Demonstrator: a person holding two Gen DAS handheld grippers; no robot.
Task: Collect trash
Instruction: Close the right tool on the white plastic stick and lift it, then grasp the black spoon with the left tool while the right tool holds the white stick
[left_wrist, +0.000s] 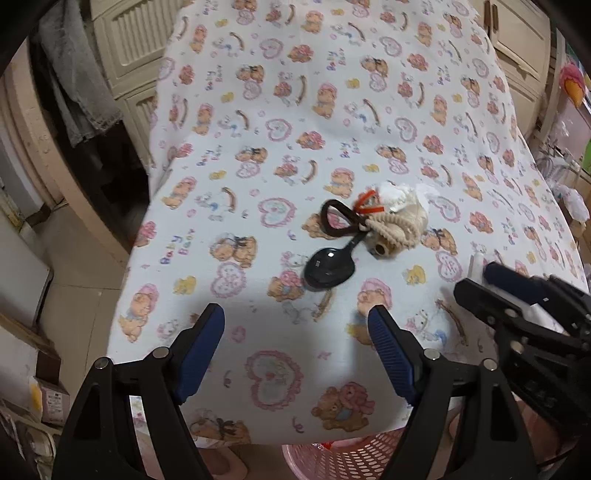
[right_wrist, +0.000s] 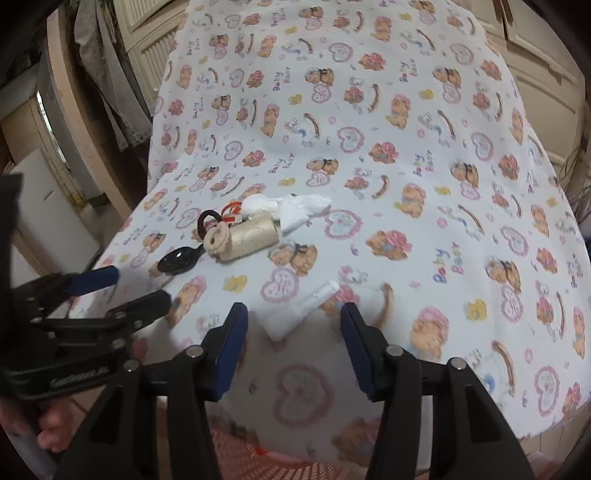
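A worktop (left_wrist: 332, 92) draped in a white cloth printed with bears and pink hearts fills the room's middle. Cream louvered cabinet doors (left_wrist: 129, 40) stand behind it, grey cloth (left_wrist: 70, 85) hangs at the left, and pale floor tiles (left_wrist: 74, 266) show below.

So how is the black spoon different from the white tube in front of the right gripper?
The black spoon is dark and glossy; the white tube is pale and matte. The spoon has a round bowl and thin handle, while the tube is a plain cylinder. The spoon's handle runs into the pile of other trash; the tube lies alone, between the open fingers of the right gripper. Both lie flat on the bear-print cloth.
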